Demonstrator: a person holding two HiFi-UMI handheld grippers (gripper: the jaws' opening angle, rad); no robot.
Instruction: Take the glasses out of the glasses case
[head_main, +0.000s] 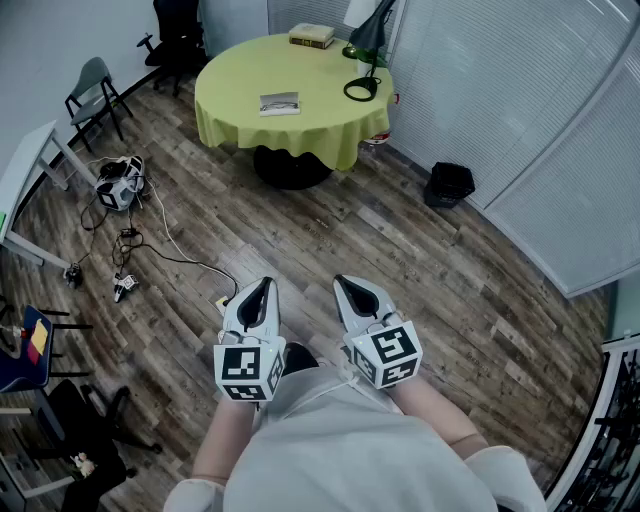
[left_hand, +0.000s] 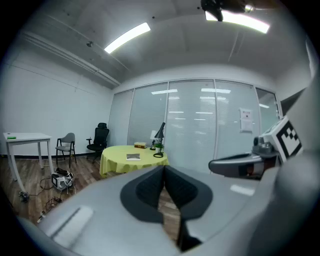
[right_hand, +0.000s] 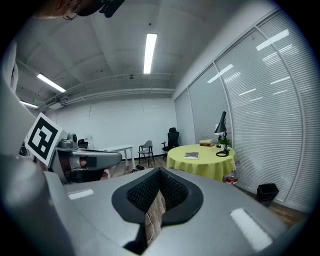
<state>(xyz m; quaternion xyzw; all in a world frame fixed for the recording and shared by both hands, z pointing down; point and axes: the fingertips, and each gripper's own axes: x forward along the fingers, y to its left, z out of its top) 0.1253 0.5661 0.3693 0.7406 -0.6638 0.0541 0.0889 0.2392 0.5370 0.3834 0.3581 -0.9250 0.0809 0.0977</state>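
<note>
A round table with a yellow cloth (head_main: 240, 125) stands several steps ahead of me. A small flat grey-white object (head_main: 279, 103) lies on it, which may be the glasses case; no glasses show. It also appears small in the left gripper view (left_hand: 133, 156) and the right gripper view (right_hand: 191, 155). My left gripper (head_main: 262, 285) and right gripper (head_main: 343, 283) are held side by side close to my body, over the wooden floor. Both are shut and hold nothing, their pads meeting at the tips (left_hand: 163, 172) (right_hand: 159, 175).
A book (head_main: 311, 36) and a black desk lamp (head_main: 365, 60) share the table. A black bin (head_main: 449, 184) stands to its right by the blinds. Cables and a device (head_main: 120, 185) lie on the floor at left, near a grey chair (head_main: 93, 95) and a white desk (head_main: 25, 170).
</note>
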